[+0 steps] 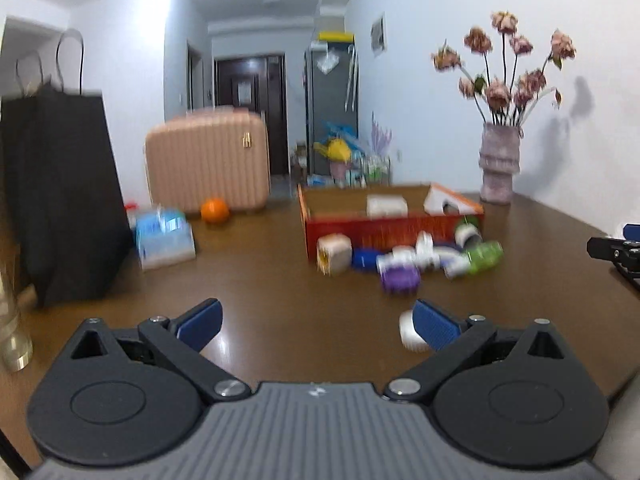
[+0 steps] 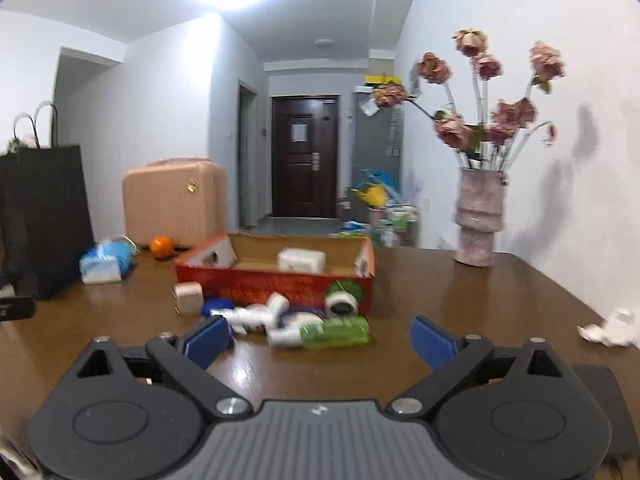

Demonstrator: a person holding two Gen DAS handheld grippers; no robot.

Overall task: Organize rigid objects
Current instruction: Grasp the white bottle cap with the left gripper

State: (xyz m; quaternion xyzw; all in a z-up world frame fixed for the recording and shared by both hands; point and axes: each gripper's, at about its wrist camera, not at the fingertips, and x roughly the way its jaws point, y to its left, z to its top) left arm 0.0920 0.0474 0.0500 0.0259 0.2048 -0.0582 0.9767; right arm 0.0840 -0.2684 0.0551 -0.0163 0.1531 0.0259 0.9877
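Brown table (image 1: pixel 280 280) carries my red box (image 2: pixel 276 284), with blurred small containers (image 2: pixel 304 328) heaped against its front wall. Both my left gripper (image 1: pixel 316 322) and right gripper (image 2: pixel 320 342) hover low, jaws apart and empty; a white cap (image 1: pixel 409 330) sits half hidden behind one left finger.

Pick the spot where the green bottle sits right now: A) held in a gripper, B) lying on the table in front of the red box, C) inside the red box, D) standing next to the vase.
B: the green bottle lies on its side on the table among the other small containers, just in front of the red box.
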